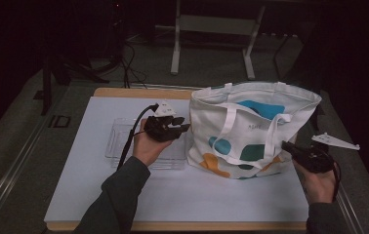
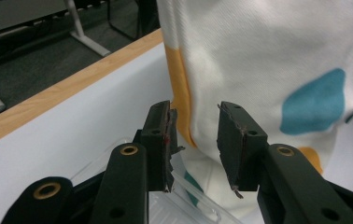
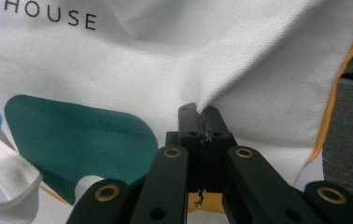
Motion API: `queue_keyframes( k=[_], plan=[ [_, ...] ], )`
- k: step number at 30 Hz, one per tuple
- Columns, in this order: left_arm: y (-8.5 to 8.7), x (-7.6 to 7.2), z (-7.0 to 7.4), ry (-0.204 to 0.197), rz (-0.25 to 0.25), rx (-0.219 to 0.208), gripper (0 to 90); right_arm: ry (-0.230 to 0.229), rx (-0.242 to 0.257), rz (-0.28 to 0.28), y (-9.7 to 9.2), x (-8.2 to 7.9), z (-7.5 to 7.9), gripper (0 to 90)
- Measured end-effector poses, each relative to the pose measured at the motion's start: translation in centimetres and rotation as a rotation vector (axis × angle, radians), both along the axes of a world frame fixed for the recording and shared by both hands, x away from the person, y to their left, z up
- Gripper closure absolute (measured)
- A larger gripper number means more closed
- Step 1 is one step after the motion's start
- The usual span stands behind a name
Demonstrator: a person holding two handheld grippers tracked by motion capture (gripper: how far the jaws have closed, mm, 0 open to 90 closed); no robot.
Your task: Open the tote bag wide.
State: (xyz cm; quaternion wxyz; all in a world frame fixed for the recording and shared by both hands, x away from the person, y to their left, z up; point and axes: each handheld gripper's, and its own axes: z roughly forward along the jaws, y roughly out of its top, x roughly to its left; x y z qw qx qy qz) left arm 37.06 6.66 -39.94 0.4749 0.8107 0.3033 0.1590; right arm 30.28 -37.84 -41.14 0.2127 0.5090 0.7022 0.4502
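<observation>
A white canvas tote bag (image 1: 251,131) with teal, blue and orange patches stands upright on the right half of the white table top (image 1: 173,195). My right gripper (image 1: 286,145) is at the bag's lower right side. In the right gripper view its jaws (image 3: 202,116) are shut on a pinched fold of the bag's cloth (image 3: 165,60). My left gripper (image 1: 185,127) is held above a clear plastic tray (image 1: 119,141) and points at the bag's left side. Its jaws (image 2: 195,140) stand open with nothing between them, a short way from the cloth (image 2: 268,60).
The clear tray (image 2: 184,205) lies flat just left of the bag. The table's wooden edge (image 1: 138,91) runs along the back. Behind it, on the dark floor, stand the legs of another table (image 1: 175,48) and some cables. Bare white surface lies in front of the bag.
</observation>
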Motion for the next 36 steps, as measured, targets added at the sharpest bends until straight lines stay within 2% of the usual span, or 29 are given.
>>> queue_keyframes(
  k=[4, 10, 12, 14, 16, 19, 23, 29, 36],
  plan=[
    [-0.7, 0.5, 0.3, -0.012, -0.003, -0.002, 60.9, -0.001, -0.001, 0.003, -0.1, -0.1, 0.1, 89.4],
    [-1.3, 1.6, 0.6, -0.008, -0.001, -0.014, 60.7, -0.003, 0.005, 0.004, -0.1, -0.3, 0.1, 89.4],
    [-1.4, 1.8, 0.6, -0.010, 0.003, -0.023, 64.0, -0.004, 0.009, 0.003, -0.2, -0.3, 0.1, 89.4],
    [-1.5, 1.8, 0.5, -0.008, 0.000, -0.024, 71.5, -0.005, 0.010, 0.005, -0.2, -0.3, 0.1, 89.4],
    [-1.6, 1.7, 0.6, -0.013, -0.010, -0.020, 79.9, -0.008, 0.011, 0.007, -0.2, -0.4, 0.1, 89.5],
    [-1.8, 1.3, 0.8, -0.026, -0.017, -0.009, 84.8, -0.013, 0.004, 0.009, -0.2, -0.6, 0.3, 89.6],
    [-1.5, 1.0, 1.2, -0.026, -0.030, -0.020, 85.9, -0.027, 0.002, 0.011, -0.2, -1.1, 0.5, 89.7],
    [-1.4, 0.3, 2.2, -0.045, -0.050, -0.016, 86.3, -0.050, -0.002, 0.012, -0.3, -1.9, 0.8, 89.7],
    [-1.5, -0.8, 2.7, -0.058, -0.076, -0.022, 86.4, -0.083, 0.033, 0.006, -0.7, -3.8, 0.2, 89.7]
  ],
)
